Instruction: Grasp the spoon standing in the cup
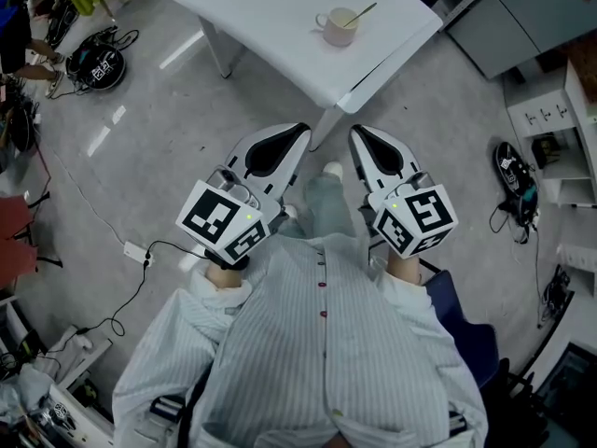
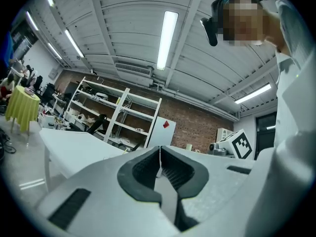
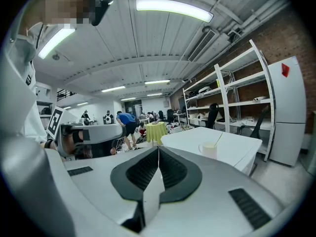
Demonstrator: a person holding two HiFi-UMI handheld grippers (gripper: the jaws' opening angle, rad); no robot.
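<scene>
Jaws on both grippers are pressed fully together with nothing between them. In its own view the left gripper [image 2: 160,149] shows its dark ribbed pads meeting along one thin seam, and the right gripper [image 3: 158,149] shows the same.

From the head view, the left gripper [image 1: 300,131] and the right gripper [image 1: 355,132] are held side by side in front of the person's striped shirt [image 1: 317,343], tips pointing towards the near corner of the white desk [image 1: 270,12].

The cup [image 1: 338,26] stands on that desk well ahead of both grippers, slightly nearer the right gripper's line. It is small and cream-coloured, with its handle on the side away from the right gripper. The spoon [image 1: 360,12] stands in it, a thin yellowish handle leaning out over the rim, up and to the right. The right gripper view puts the cup [image 3: 209,150] ahead and to the right of the closed tips, with the spoon [image 3: 217,138] slanting up to the right above it.

Bare desk top lies around the cup on every side, widest to its left. A desk leg [image 1: 323,127] stands between the two gripper tips. Grey floor [image 1: 140,157] lies open to the left of the left gripper, and a cable [image 1: 121,287] trails across it well out to that side.
</scene>
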